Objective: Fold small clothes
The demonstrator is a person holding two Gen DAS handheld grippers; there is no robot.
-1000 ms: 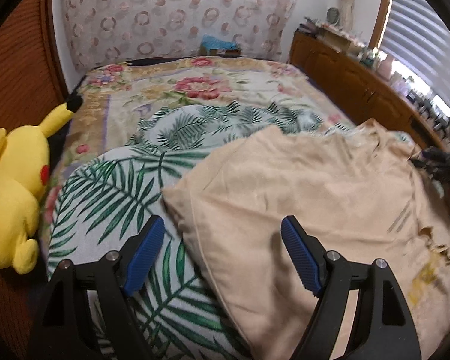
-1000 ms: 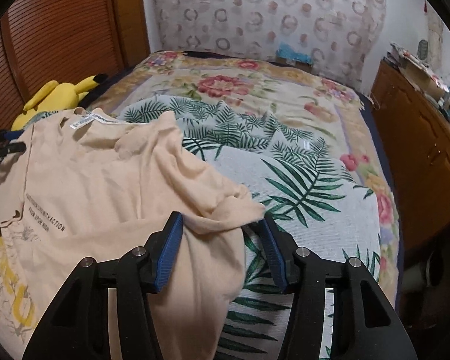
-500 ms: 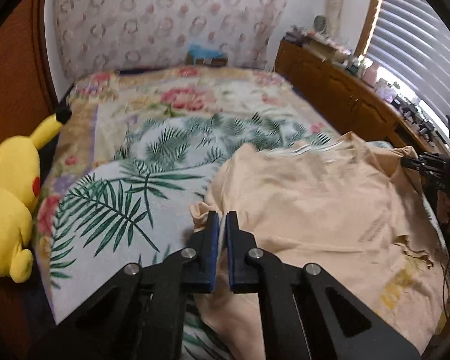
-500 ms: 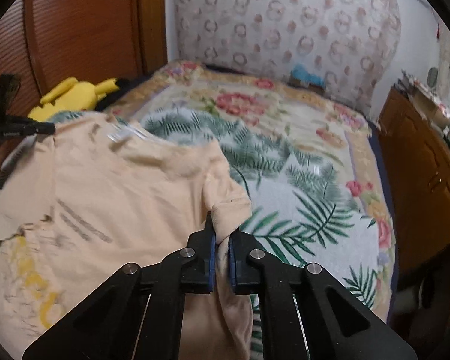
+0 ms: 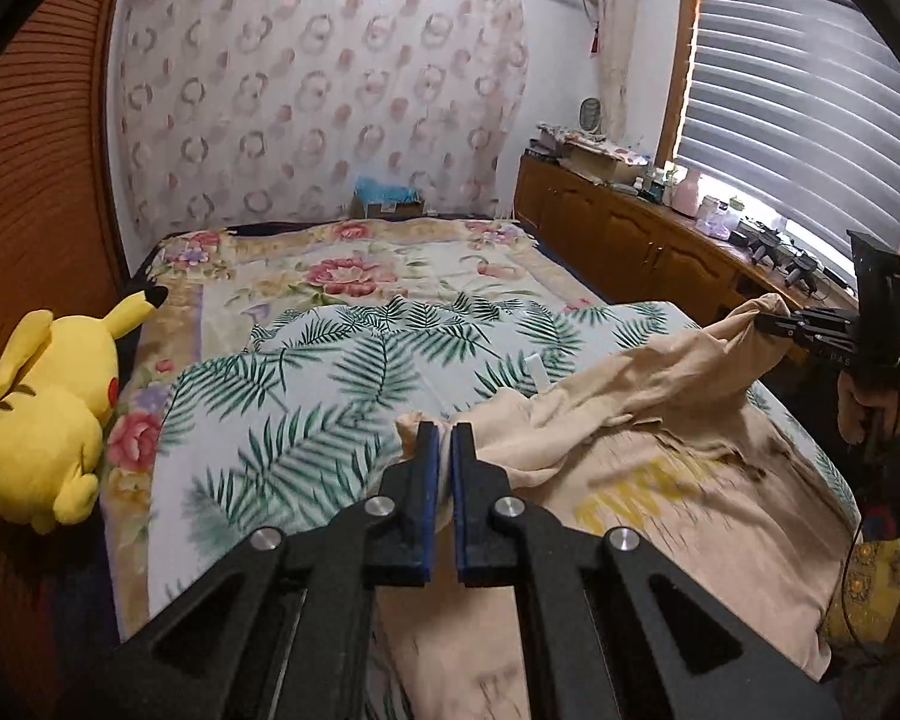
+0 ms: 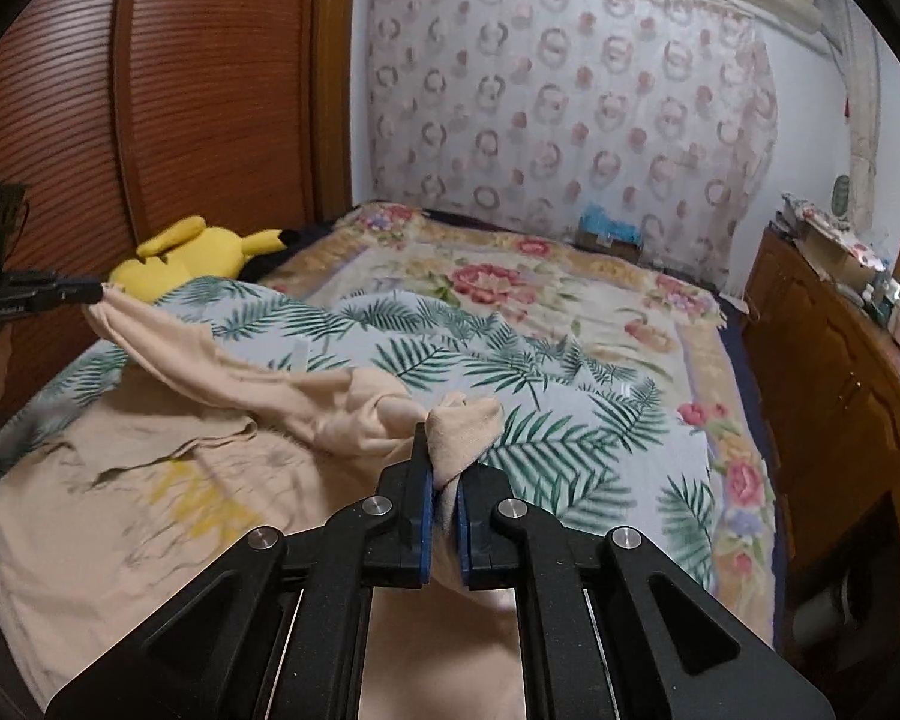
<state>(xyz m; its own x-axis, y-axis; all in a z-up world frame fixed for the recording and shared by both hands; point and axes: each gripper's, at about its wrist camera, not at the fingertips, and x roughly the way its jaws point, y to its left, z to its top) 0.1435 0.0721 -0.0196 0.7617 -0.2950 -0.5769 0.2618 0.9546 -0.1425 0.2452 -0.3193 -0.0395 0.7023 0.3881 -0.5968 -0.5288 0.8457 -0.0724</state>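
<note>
1. The left gripper (image 5: 444, 429) is clamped on the beige T-shirt (image 5: 660, 516); a tuft of the fabric stands up between its blue pads (image 5: 427, 480), which are closed almost together
2. The right gripper (image 6: 444, 438) is likewise clamped on the T-shirt (image 6: 150, 480); a bunched corner of cloth protrudes above and to the right of its blue pads (image 6: 426, 516)
3. In the left wrist view, the right gripper (image 5: 771, 324) appears at the far right edge, held by a hand (image 5: 864, 405), with a stretched band of the T-shirt pinched at its tip
4. In the right wrist view, the left gripper (image 6: 93, 294) appears at the far left edge, with the opposite end of that band pinched at its tip
5. The upper edge of the T-shirt is raised off the bed and spans between the two grippers as a sagging, twisted strip; the lower part lies spread on the bedding, with a yellow print (image 5: 648, 486) facing up
6. The T-shirt rests on a palm-leaf blanket (image 5: 330, 396), which lies on top of a floral bedspread (image 5: 342, 270)
7. A yellow plush toy (image 5: 48, 414) lies at the left edge of the bed, against the wooden louvred wardrobe (image 6: 198, 90), well apart from the T-shirt
8. A wooden cabinet (image 5: 630, 234) carrying assorted small items stands along the right side of the bed, below a window blind (image 5: 804, 120)
9. A patterned curtain (image 6: 570, 120) covers the wall behind the head of the bed
</note>
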